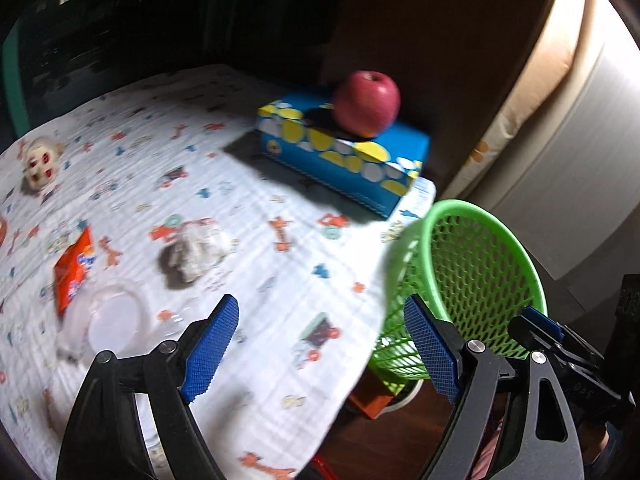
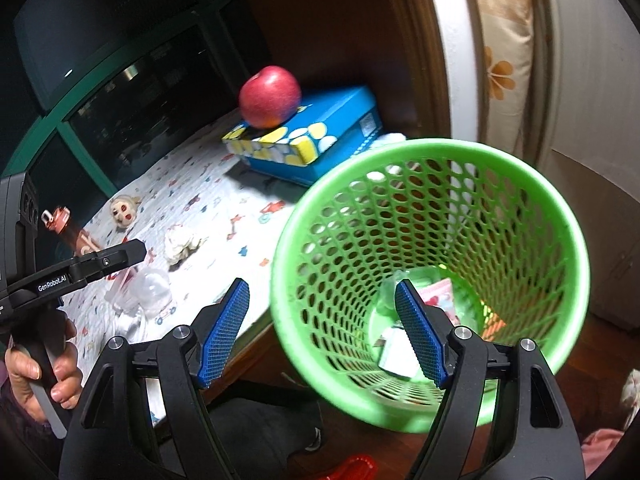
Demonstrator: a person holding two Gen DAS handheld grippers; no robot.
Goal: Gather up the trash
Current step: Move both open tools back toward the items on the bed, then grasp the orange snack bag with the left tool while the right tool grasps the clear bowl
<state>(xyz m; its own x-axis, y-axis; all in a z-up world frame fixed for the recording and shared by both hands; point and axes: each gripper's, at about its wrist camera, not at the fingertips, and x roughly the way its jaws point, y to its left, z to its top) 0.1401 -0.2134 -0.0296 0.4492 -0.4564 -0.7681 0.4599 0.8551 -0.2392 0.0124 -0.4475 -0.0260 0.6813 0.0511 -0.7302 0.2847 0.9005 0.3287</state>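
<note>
A green mesh basket (image 2: 432, 280) stands beside the table's right edge, with several wrappers (image 2: 436, 300) at its bottom; it also shows in the left wrist view (image 1: 476, 284). On the patterned tablecloth (image 1: 256, 256) lie a crumpled tissue (image 1: 196, 252), an orange wrapper (image 1: 74, 268) and a clear plastic cup (image 1: 112, 320). My left gripper (image 1: 320, 344) is open and empty above the table's near edge. My right gripper (image 2: 320, 332) is open and empty over the basket's near rim. The tissue (image 2: 180, 244) and the cup (image 2: 152, 288) show in the right wrist view too.
A red apple (image 1: 367, 103) sits on a blue tissue box (image 1: 340, 152) at the table's far right. A small doll head (image 1: 38, 164) lies at the far left. A bottle with an orange cap (image 2: 68, 228) lies near it. A curtain (image 2: 504, 52) hangs behind the basket.
</note>
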